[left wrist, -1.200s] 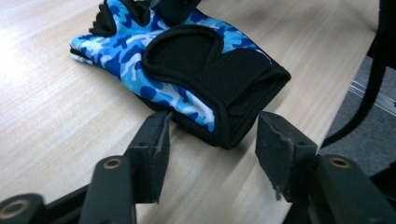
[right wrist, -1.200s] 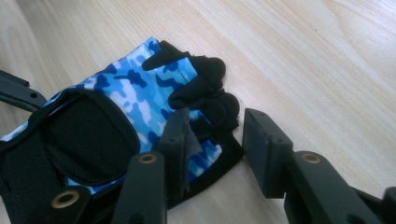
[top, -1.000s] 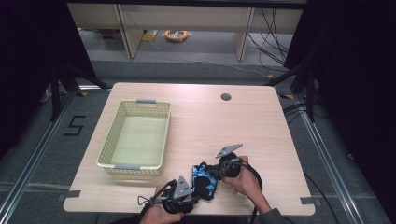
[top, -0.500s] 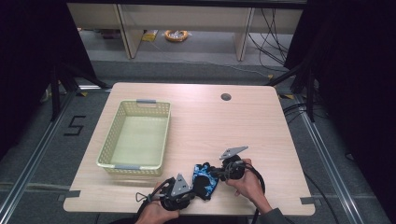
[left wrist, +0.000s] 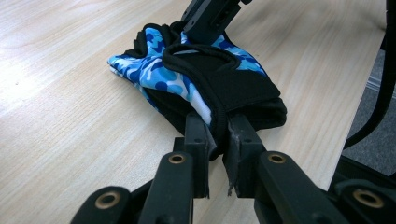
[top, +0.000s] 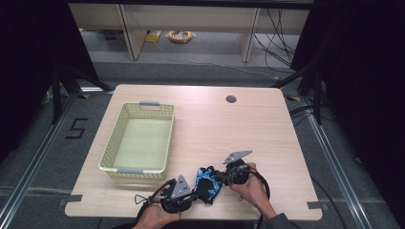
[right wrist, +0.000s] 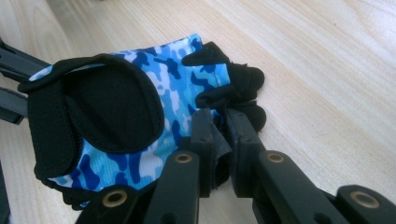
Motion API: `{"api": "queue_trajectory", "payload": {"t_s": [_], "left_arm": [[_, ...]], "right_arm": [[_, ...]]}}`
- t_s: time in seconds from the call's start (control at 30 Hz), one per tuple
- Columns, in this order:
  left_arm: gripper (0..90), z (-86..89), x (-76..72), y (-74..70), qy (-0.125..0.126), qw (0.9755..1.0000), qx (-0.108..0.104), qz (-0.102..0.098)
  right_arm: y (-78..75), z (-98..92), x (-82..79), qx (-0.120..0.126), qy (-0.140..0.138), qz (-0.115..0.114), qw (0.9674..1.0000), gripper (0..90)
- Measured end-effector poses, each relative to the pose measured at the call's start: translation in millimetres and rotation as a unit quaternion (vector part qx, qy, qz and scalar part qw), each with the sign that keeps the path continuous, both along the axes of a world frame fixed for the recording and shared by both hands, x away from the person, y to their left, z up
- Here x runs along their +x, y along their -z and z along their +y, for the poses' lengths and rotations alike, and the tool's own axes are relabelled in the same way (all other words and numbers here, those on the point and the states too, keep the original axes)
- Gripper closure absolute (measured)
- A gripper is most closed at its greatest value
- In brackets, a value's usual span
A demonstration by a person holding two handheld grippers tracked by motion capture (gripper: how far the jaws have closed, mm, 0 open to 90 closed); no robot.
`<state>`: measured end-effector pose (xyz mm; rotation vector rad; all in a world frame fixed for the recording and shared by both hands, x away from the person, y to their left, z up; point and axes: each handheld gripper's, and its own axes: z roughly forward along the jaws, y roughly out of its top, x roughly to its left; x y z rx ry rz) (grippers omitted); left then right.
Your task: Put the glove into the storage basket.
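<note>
A blue camouflage glove (top: 207,183) with black trim lies near the table's front edge, between my two grippers. My left gripper (top: 198,193) comes in from the left. In the left gripper view its jaws (left wrist: 219,128) have just been closing and now pinch the black cuff edge of the glove (left wrist: 224,79). My right gripper (top: 218,179) comes in from the right. In the right gripper view its jaws (right wrist: 218,121) have also just been closing and now press on the fabric by the black finger ends of the glove (right wrist: 140,93).
A pale yellow-green mesh basket (top: 109,152) stands on the left half of the wooden table (top: 229,133). A cable hole (top: 231,99) sits near the far edge. Black cables trail from both grippers over the front edge.
Both pairs of jaws have narrowed onto the glove. The left hand has shifted slightly; the right hand has stayed put. The glove is still in the same spot.
</note>
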<state>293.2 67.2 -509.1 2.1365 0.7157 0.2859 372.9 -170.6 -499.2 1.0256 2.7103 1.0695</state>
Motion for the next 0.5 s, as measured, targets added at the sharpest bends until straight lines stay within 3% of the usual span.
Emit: {"api": "queue_trajectory", "payload": {"t_s": [0.07, 0.1, 0.13, 0.17, 0.23, 0.27, 0.37, 0.4, 0.47, 0.5], "left_arm": [[80.2, 2.9, 1.2, -1.8, 0.006, 0.9999, 0.010, -0.005], [80.4, 2.1, -0.5, -2.5, 0.001, 1.0000, -0.003, 0.000], [80.5, 4.2, 0.2, -4.8, 0.006, 0.9999, 0.007, -0.006], [80.5, 4.5, -1.1, -6.8, 0.003, 1.0000, -0.001, -0.006], [80.5, 6.6, -1.5, -11.1, 0.008, 0.9999, -0.003, -0.012], [80.5, 7.7, -2.1, -12.3, 0.004, 1.0000, -0.001, -0.007], [80.5, 10.5, -2.8, -15.5, 0.005, 0.9999, -0.011, -0.012], [80.5, 12.8, -2.7, -17.0, 0.005, 0.9999, -0.001, -0.014], [80.6, 13.6, -4.0, -17.8, -0.001, 0.9998, -0.017, -0.004], [80.8, 14.8, -2.8, -18.8, 0.003, 0.9998, -0.018, -0.012]], "right_arm": [[-1.7, 0.5, 0.2, 0.006, 0.000, -0.004, 1.0000, 82.9], [-2.4, 0.9, 0.0, 0.012, 0.001, -0.006, 0.9999, 82.9], [-3.2, 1.5, -0.4, 0.016, 0.002, -0.008, 0.9998, 82.9], [-6.4, 1.0, -0.7, 0.009, -0.002, -0.004, 1.0000, 83.0], [-7.2, 3.5, -1.8, 0.025, 0.004, -0.014, 0.9996, 83.0], [-10.4, 2.9, -1.8, 0.014, -0.005, -0.010, 0.9998, 83.0], [-13.3, 5.8, -2.5, 0.017, -0.005, -0.020, 0.9996, 83.0], [-15.8, 6.4, -2.9, 0.019, -0.003, -0.018, 0.9996, 83.0], [-21.1, 7.2, -2.5, 0.019, -0.008, -0.018, 0.9996, 83.0], [-22.4, 7.8, -2.4, 0.022, -0.008, -0.020, 0.9995, 83.0]]}}
